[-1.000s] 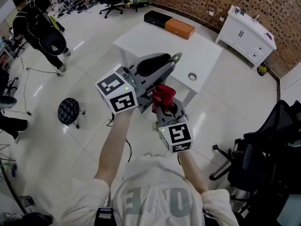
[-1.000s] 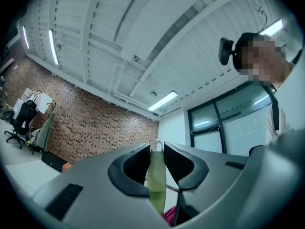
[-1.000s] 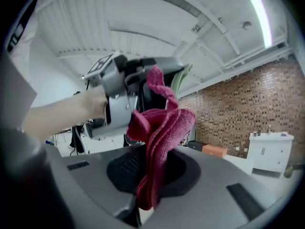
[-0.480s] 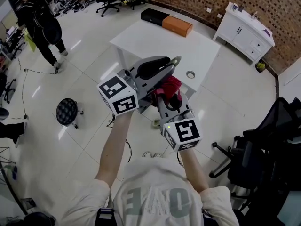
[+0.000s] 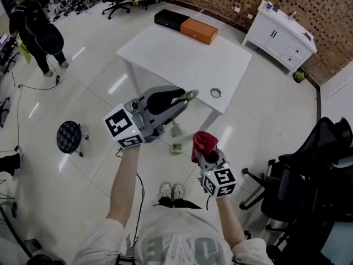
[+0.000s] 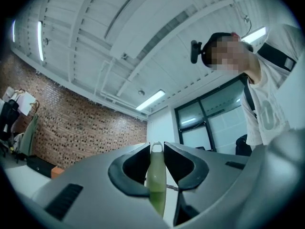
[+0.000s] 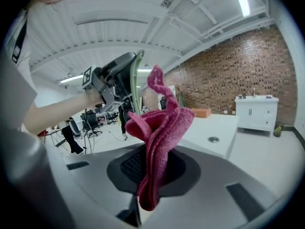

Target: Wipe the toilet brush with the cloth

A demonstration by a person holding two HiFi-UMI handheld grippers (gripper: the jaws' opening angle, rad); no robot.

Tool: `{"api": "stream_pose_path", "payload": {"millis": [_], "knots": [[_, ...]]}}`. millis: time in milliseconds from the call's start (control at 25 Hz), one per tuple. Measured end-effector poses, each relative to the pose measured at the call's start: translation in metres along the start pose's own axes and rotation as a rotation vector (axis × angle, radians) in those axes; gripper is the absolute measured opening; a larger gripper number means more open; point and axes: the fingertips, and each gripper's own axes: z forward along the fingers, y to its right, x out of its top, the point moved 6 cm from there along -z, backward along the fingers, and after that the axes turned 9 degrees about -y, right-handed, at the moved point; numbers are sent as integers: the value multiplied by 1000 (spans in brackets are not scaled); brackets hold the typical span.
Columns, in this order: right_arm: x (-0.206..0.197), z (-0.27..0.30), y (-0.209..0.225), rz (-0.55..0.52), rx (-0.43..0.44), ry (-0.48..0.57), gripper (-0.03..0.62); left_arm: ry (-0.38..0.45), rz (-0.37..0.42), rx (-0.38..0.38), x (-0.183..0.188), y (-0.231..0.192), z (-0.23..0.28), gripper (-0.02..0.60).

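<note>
1. Jaws of left gripper [image 6: 156, 151] clenched on thin pale-green toilet brush handle [image 6: 156, 185], its tip just past the jaw ends.
2. Jaws of right gripper [image 7: 152, 171] pinching red cloth [image 7: 159, 123], most of it loose above the jaws.
3. Red cloth and handle apart, not touching.
4. Likely risks: handle twisting or sliding between the jaws under sideways wiping pressure; floppy cloth folding away, bare jaw scraping the handle.

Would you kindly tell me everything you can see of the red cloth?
The cloth is a crimson, fluffy, microfibre-looking rag, bunched into upright folds with one corner poking up. Its lower part is pinched between the fingers of the right gripper; the rest stands free above them. It is held in the air above the floor, apart from the toilet brush.
</note>
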Motion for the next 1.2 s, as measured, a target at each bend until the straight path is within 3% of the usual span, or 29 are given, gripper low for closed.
{"api": "stream_pose_path", "payload": {"millis": [160, 320, 520, 640, 960, 1080, 1200], "knots": [[-30, 13, 35, 49, -49, -83, 31, -23, -34, 9, -41, -15, -6, 98], [-43, 26, 68, 80, -91, -98, 32, -11, -76, 27, -73, -28, -12, 98], [-87, 62, 97, 99, -94, -93, 32, 15, -136, -47, -140, -35, -8, 97], [-147, 118, 122, 62, -84, -47, 32, 45, -123, -108, -227, -40, -17, 97], [-389, 286, 214, 44, -82, 105, 32, -17, -59, -219, -545, -37, -38, 95], [-453, 332, 238, 34, -79, 150, 32, -28, -13, -269, -625, -37, -42, 95], [-494, 355, 248, 29, -76, 171, 32, -39, -5, -288, -674, -38, -46, 95]]}}
